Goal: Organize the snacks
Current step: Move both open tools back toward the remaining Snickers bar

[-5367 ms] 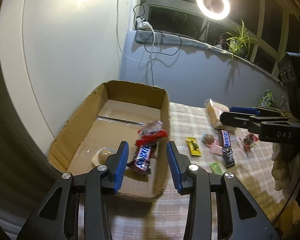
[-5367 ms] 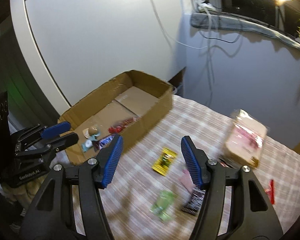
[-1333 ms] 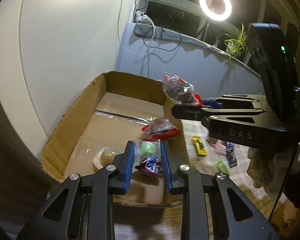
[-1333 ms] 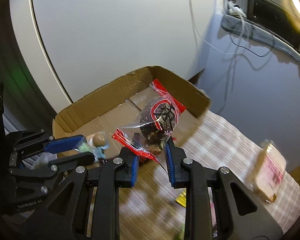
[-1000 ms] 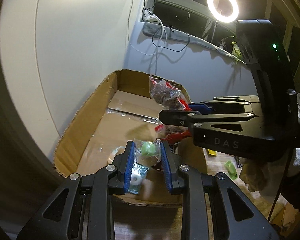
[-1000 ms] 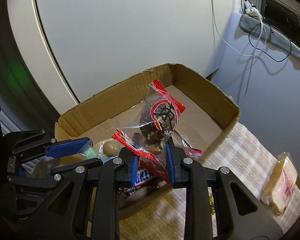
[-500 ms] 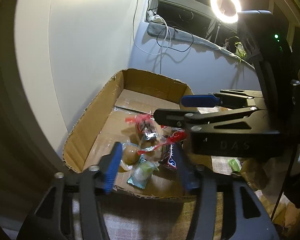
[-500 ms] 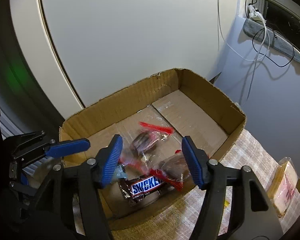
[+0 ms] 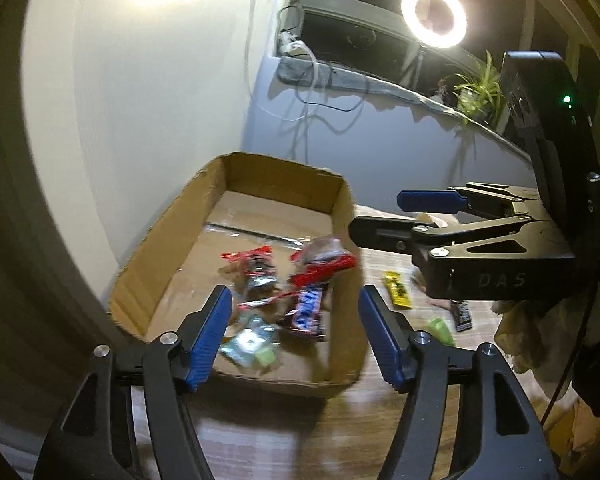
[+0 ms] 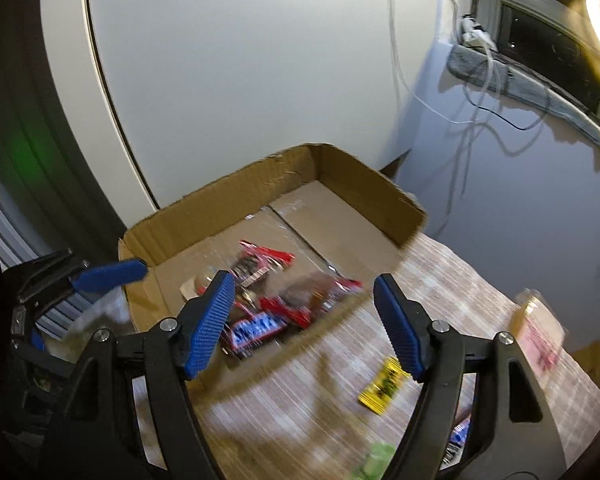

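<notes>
An open cardboard box (image 9: 168,240) (image 10: 228,196) stands on a checked tablecloth (image 9: 300,424). Inside lie two red-and-clear snack bags (image 9: 256,268) (image 9: 320,260), a Snickers bar (image 9: 308,312) (image 10: 256,328) and a clear packet with a green sweet (image 9: 252,344). My left gripper (image 9: 296,336) is open and empty, just in front of the box's near wall. My right gripper (image 10: 304,320) is open and empty, above the box's right wall; it also shows in the left wrist view (image 9: 396,216).
On the cloth to the right of the box lie a yellow packet (image 9: 398,296) (image 10: 382,386), a green sweet (image 9: 440,330) (image 10: 376,460), a dark bar (image 9: 462,316) and a pale wrapped pack (image 10: 540,328). A white wall stands behind the box.
Both grippers were shut on snacks over the box, the left on a green sweet packet, the right on a red snack bag. Both opened; the snacks now lie in the box.
</notes>
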A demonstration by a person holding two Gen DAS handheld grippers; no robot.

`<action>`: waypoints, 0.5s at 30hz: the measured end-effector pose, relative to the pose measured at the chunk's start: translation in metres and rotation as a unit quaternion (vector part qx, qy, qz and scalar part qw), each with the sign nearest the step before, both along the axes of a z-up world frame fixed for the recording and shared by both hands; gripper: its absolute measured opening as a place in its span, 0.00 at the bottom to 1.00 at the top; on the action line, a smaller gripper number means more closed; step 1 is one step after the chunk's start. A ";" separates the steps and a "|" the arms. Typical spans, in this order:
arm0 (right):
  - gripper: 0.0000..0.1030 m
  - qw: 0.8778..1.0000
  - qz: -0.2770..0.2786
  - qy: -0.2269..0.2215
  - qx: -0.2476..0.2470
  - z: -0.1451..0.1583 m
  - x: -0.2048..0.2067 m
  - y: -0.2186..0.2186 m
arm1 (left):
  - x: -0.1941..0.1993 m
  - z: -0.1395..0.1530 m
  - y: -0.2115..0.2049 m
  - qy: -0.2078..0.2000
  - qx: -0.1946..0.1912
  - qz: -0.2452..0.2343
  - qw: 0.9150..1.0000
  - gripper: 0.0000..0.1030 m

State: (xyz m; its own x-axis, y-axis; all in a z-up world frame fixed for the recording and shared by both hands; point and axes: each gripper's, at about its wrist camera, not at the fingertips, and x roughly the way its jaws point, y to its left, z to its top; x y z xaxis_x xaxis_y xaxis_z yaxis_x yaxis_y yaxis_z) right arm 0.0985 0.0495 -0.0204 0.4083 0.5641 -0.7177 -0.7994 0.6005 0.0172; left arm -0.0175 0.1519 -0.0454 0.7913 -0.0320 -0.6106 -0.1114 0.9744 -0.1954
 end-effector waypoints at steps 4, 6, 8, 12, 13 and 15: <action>0.74 1.000 -0.021 0.003 0.004 0.002 0.004 -0.035 | 0.002 0.004 -0.020 -0.001 0.008 -0.016 1.000 0.64; 0.74 0.999 -0.033 0.005 0.004 0.002 0.008 -0.054 | 0.004 0.005 -0.031 -0.002 0.010 -0.023 1.000 0.64; 0.74 0.999 -0.046 0.008 0.002 0.000 0.013 -0.073 | 0.007 0.004 -0.043 0.000 0.008 -0.035 0.999 0.64; 0.74 0.997 -0.074 0.019 -0.003 -0.006 0.022 -0.108 | 0.015 0.000 -0.068 0.008 0.010 -0.061 0.998 0.64; 0.74 0.996 -0.082 0.027 -0.004 -0.010 0.025 -0.117 | 0.017 -0.001 -0.073 0.010 0.010 -0.066 0.998 0.64; 0.74 0.995 -0.092 0.039 -0.004 -0.016 0.031 -0.131 | 0.021 -0.005 -0.085 0.015 0.007 -0.079 0.997 0.64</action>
